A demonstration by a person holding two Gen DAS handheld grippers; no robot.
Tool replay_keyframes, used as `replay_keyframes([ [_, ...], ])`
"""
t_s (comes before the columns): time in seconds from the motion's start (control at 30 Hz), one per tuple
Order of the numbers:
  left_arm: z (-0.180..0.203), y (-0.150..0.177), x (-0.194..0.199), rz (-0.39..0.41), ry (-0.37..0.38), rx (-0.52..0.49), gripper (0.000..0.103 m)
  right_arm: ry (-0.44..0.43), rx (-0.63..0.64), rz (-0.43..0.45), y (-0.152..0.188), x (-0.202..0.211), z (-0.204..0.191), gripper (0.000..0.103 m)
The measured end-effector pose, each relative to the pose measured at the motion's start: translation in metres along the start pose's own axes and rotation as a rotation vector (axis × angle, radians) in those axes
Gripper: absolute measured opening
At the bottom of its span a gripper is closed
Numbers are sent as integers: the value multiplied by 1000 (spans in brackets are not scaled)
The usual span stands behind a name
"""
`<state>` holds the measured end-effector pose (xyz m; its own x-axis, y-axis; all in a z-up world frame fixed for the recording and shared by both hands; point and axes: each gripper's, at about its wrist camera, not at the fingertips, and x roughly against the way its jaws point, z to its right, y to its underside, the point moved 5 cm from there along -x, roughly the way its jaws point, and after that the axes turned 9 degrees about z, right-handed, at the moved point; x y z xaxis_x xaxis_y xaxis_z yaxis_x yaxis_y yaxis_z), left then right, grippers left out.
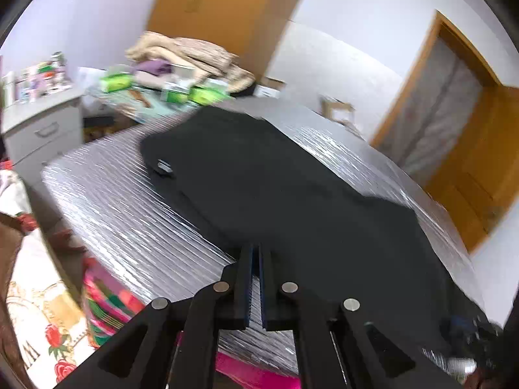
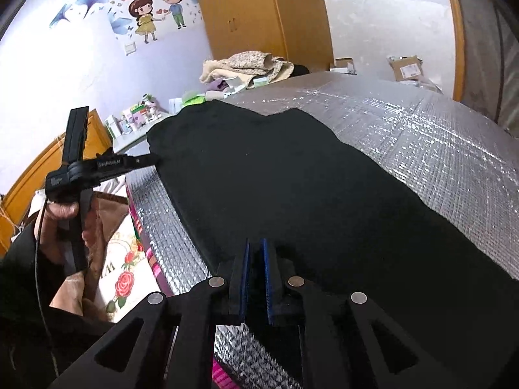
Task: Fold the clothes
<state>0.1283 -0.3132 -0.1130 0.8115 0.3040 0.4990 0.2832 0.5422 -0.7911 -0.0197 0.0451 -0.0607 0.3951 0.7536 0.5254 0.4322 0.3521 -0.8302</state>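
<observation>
Fingers (image 1: 256, 253) of left gripper closed, empty; right fingers (image 2: 259, 249) slightly apart over black garment (image 2: 292, 194), grip unclear.

Black hand-held gripper (image 2: 256, 249), blue pads, silver rivets, black sleeve (image 2: 19, 259)

Home bedroom: wardrobe (image 2: 266, 16), wall decals (image 2: 155, 9)

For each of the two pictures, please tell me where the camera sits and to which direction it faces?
Left wrist: on the left gripper, looking down along its nearly touching fingers over the black cloth garment on the silver foil mat; only the fingers show.
Right wrist: on the right gripper, facing the same garment; the left gripper and the holding hand show at the left.
Shared: garment, mat, orange wooden wardrobe.
</observation>
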Motion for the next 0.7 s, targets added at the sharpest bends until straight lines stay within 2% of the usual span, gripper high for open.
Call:
replay_keyframes([
  [0.17,-21,-25,-2,103,-118,33,25,-16,13,11,-9,-4,-4,9],
  [0.27,-36,-33,-15,95,-156,99,26,-21,16,13,-13,-8,-5,9],
  [0.37,-49,-38,-31,44,-122,183,26,-29,21,16,-18,-11,-6,9],
  [0.53,-68,-44,-36,16,-52,328,27,-39,23,7,-21,-19,-7,9],
  [0.63,-69,-46,-39,11,-15,363,27,-39,13,-7,-21,-27,-5,9],
  [0.7,-67,-53,-39,28,-10,327,22,-40,10,-12,-21,-29,-3,9],
])
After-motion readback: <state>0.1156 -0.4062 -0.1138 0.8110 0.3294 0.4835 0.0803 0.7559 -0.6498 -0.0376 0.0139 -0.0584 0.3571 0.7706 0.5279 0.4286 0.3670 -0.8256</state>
